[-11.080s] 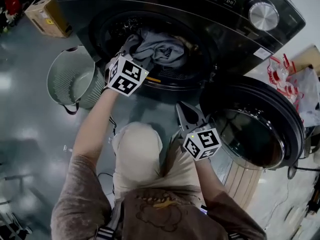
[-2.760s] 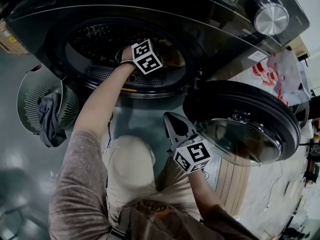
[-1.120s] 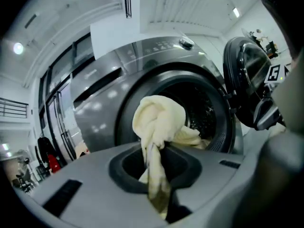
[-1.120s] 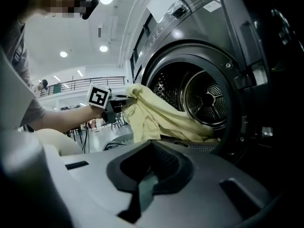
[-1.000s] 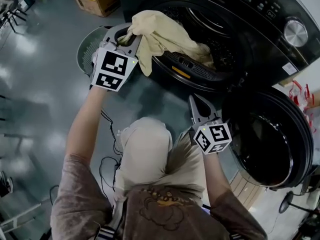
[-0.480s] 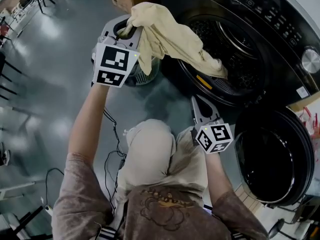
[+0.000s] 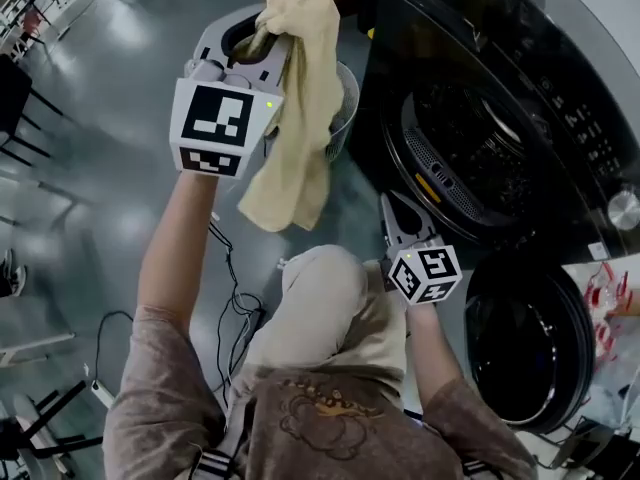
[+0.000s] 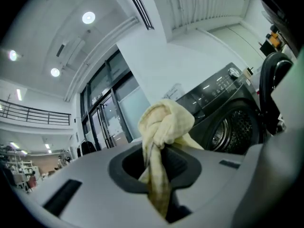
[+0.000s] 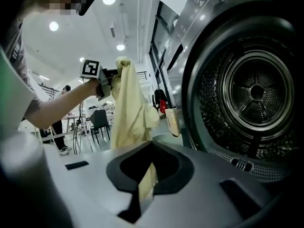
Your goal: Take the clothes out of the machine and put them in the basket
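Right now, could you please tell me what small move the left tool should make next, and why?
Probably carry the left tool a little further toward the basket: it is shut on the yellow cloth, which hangs clear of the machine, with the basket only partly showing behind it.

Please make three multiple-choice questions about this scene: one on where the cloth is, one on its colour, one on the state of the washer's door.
1. Where is the cloth?
A inside the drum
B in the air, held by the left gripper
C flat on the floor

2. Which colour is it?
A dark grey
B red
C pale yellow

3. How is the door?
A wide open
B shut
C taken off

Answers:
1 B, the fingers pinch its top and it hangs free.
2 C, it is pale yellow in all views.
3 A, it stands swung out to the side.
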`<state>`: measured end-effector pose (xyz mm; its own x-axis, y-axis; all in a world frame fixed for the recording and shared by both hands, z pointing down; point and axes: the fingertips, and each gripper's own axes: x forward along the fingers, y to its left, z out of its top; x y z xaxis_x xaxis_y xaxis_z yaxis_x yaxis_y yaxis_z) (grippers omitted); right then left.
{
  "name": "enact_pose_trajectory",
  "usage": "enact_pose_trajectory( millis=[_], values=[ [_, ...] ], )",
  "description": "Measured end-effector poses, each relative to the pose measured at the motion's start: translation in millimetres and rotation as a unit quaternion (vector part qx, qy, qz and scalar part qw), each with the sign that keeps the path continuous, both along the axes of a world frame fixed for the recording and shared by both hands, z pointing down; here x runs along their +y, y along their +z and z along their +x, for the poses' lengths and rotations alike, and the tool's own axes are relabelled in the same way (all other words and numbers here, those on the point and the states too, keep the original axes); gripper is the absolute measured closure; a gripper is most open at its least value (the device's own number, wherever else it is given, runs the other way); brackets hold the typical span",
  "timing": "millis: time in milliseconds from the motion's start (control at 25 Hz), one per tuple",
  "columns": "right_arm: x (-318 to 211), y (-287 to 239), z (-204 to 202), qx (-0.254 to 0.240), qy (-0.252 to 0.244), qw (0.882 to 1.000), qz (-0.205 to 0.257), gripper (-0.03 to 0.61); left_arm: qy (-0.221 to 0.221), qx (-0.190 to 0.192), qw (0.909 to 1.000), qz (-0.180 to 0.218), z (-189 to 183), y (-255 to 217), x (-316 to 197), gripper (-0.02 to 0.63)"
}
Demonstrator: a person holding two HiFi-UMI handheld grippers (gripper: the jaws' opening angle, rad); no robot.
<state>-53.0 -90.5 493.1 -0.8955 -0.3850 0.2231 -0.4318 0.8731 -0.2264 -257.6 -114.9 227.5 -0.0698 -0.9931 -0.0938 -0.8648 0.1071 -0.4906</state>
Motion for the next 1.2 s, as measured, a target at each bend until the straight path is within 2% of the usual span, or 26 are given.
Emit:
enact_pose_trajectory(
  millis=[160, 320, 760, 960, 1200],
  values=[
    [-5, -65, -22, 0.013, -0.016, 1.0, -0.018, 0.581, -0.007, 0.011, 0.9993, -0.034, -12, -37, -5, 0.555],
    [-13, -152, -41, 0.016, -0.027, 0.999, -0.029, 0.581, -0.017, 0.023, 0.9976, -0.063, -31, -95, -12, 0.555],
    [-48, -367, -89, 0.025, -0.045, 0.998, -0.041, 0.581, -0.013, 0.051, 0.9942, -0.094, -61, -277, -50, 0.555],
    [-77, -421, -111, 0.026, -0.039, 0.998, -0.031, 0.581, -0.01, 0.062, 0.9938, -0.092, -81, -320, -67, 0.555],
    [-105, -442, -134, 0.03, -0.036, 0.999, -0.025, 0.58, -0.004, 0.084, 0.992, -0.094, -106, -327, -87, 0.555]
  ],
)
